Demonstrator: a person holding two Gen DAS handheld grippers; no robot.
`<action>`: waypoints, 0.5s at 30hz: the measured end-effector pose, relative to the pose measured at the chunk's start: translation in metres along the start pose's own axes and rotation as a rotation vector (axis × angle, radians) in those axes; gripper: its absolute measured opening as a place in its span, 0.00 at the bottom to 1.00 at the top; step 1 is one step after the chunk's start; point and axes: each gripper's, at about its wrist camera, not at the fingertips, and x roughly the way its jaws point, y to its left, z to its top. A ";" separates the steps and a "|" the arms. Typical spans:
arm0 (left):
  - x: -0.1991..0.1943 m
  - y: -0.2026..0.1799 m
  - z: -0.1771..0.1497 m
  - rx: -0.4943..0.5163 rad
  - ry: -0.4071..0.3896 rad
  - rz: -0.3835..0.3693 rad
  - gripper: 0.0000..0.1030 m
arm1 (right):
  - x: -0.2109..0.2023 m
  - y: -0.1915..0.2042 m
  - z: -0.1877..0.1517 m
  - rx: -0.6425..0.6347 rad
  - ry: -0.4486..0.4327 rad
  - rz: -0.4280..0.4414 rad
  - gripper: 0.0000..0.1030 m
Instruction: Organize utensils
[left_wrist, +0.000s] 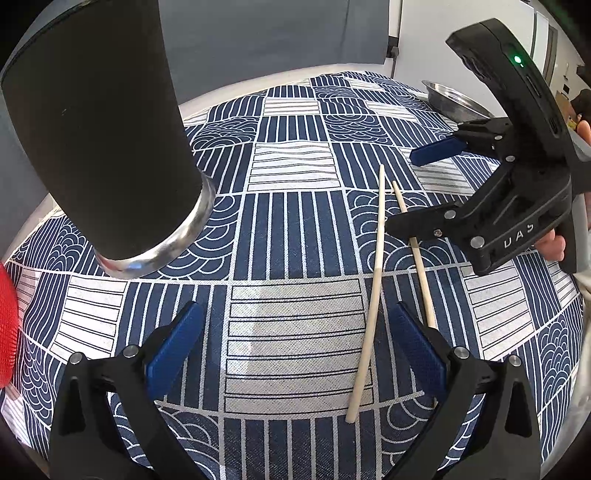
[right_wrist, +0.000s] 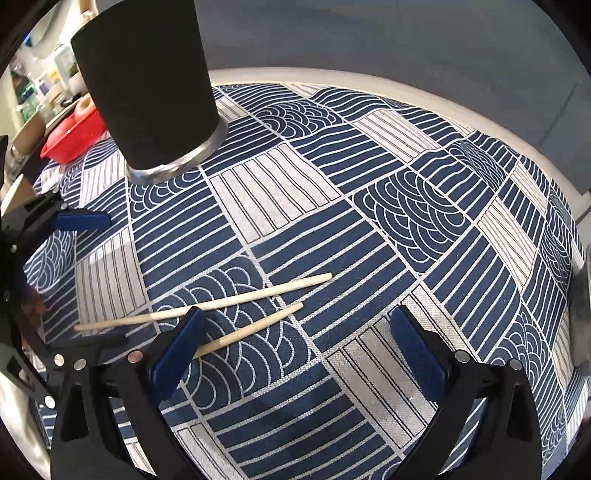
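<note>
Two pale wooden chopsticks lie slightly splayed on the blue-and-white patterned tablecloth, low and left of centre in my right-hand view, with the tall black cylindrical holder at upper left. They look light, stiff, thin and likely to roll, so I would pinch near mid-length. My right claw stands fully spread and empty, its left pad over the nearer stick; my left claw is spread and empty too.

Open patterned surface lies between the two chopsticks and the tall black holder, wide enough to pass. The holder blocks the far left; a red basket crowds behind it.
</note>
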 end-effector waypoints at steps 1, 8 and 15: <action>0.000 0.000 0.000 -0.001 0.000 0.001 0.96 | 0.000 0.000 -0.001 0.000 -0.007 -0.001 0.93; 0.004 -0.002 0.001 -0.034 0.001 0.025 0.96 | -0.007 0.001 -0.016 -0.008 -0.119 0.007 0.94; 0.007 -0.006 0.003 -0.056 0.002 0.044 0.96 | -0.015 -0.005 -0.027 -0.042 -0.100 0.023 0.93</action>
